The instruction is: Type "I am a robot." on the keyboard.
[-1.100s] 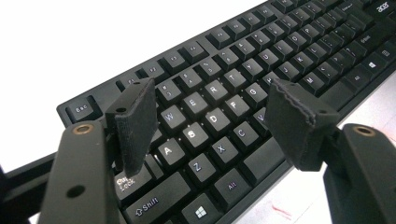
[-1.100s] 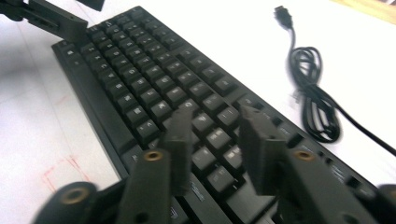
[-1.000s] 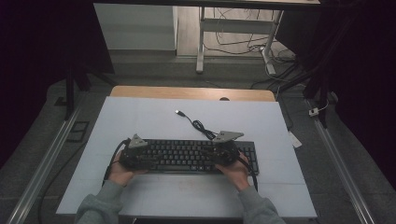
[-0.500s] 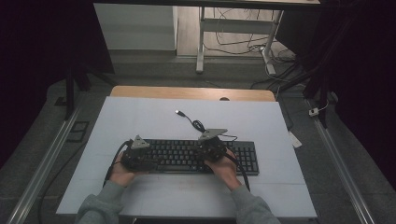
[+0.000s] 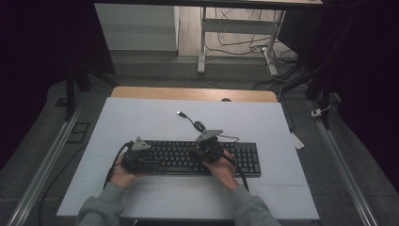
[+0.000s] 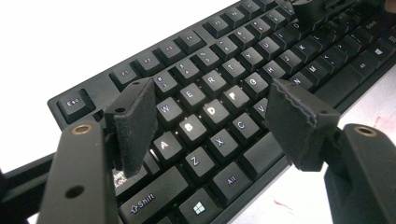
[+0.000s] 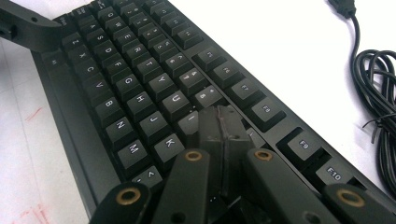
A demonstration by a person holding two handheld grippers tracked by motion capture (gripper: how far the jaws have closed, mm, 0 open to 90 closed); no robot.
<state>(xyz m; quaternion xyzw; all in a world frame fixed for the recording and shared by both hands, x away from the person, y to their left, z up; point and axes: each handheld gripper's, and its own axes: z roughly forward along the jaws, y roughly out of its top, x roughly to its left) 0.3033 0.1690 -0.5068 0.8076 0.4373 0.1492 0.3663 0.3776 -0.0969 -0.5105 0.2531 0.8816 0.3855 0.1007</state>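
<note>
Crosswise, the keyboard (image 5: 197,157) lies left-to-right; left fingers (image 6: 135,123) spread, right fingers (image 7: 219,133) pressed together.

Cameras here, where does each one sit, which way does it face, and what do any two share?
High view: above the person's side, looking forward and down on the table; forearms, left gripper and right gripper over the keyboard.
Left gripper view: on the left gripper, jaws apart above the letter keys.
Right gripper view: on the right gripper, jaws together, tips at the keys; cable beyond.
All share the keyboard.
</note>
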